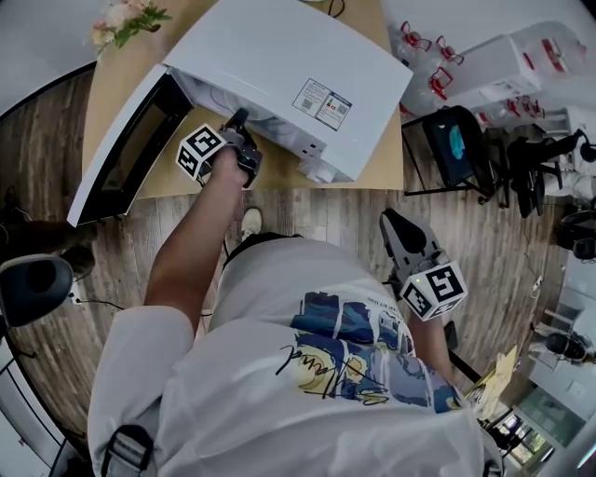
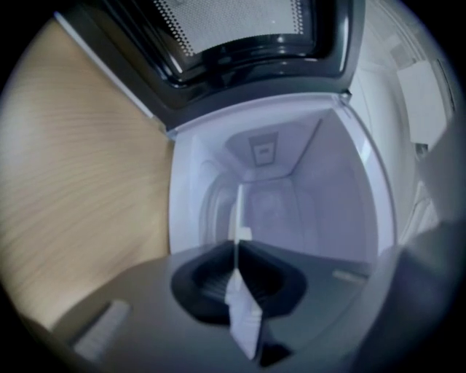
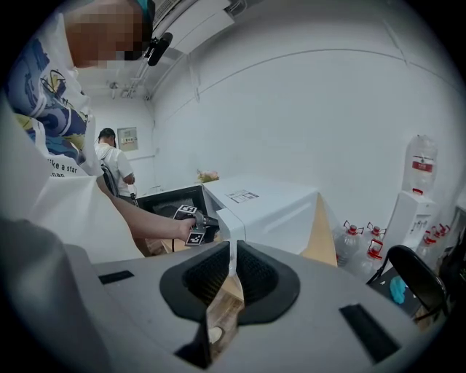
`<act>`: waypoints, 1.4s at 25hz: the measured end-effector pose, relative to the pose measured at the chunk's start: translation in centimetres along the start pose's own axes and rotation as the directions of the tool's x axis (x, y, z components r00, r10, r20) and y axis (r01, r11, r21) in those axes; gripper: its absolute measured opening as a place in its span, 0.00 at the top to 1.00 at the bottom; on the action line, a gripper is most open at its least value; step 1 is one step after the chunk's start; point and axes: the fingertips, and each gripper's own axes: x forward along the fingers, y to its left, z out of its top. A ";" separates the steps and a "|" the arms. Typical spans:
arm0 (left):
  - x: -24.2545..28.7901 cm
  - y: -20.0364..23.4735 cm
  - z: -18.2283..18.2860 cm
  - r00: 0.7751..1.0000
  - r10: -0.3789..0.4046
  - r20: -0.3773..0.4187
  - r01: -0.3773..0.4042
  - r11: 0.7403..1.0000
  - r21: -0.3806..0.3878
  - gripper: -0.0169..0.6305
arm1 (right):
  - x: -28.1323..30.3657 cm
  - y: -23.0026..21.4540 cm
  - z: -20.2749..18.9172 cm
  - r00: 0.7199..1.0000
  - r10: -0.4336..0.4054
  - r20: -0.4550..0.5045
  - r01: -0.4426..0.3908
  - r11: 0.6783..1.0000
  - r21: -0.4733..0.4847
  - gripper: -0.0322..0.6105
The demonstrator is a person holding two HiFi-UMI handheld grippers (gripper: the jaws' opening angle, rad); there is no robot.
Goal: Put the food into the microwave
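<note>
A white microwave (image 1: 279,65) stands on a wooden table (image 1: 382,158), its dark door (image 1: 126,149) swung open to the left. My left gripper (image 1: 238,121) is at the mouth of the oven, shut, with nothing between its jaws. In the left gripper view it (image 2: 238,244) looks into the pale cavity (image 2: 291,189); a faint rounded shape deep inside is too blurred to name. No food shows clearly in any view. My right gripper (image 1: 396,228) hangs by my side over the floor, shut and empty. Its own view (image 3: 231,255) shows the microwave (image 3: 262,204) from a distance.
Flowers (image 1: 126,20) sit at the table's far left corner. Water bottles (image 1: 433,56) and a black chair (image 1: 456,140) stand to the right of the table. Another person (image 3: 113,156) stands in the background. A dark round seat (image 1: 33,284) is at my left.
</note>
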 end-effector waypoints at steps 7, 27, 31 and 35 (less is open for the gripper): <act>0.5 1.0 0.3 0.996 0.079 -0.044 -0.076 0.995 0.067 0.94 | 0.5 0.5 0.2 1.000 -0.029 -0.007 0.029 0.999 0.020 0.91; 0.3 0.3 2.0 0.907 0.389 0.162 -0.369 0.549 0.749 0.77 | -0.6 0.6 -0.5 0.998 -0.062 -0.007 0.063 0.997 0.049 0.91; 0.4 0.5 2.0 0.895 0.399 0.198 -0.385 0.472 0.793 0.73 | -1.1 0.2 -0.6 0.998 -0.062 -0.004 0.062 0.997 0.053 0.91; 0.2 0.3 2.1 0.897 0.390 0.209 -0.386 0.461 0.799 0.73 | -1.4 -0.1 -0.9 0.999 -0.054 -0.002 0.054 0.997 0.049 0.91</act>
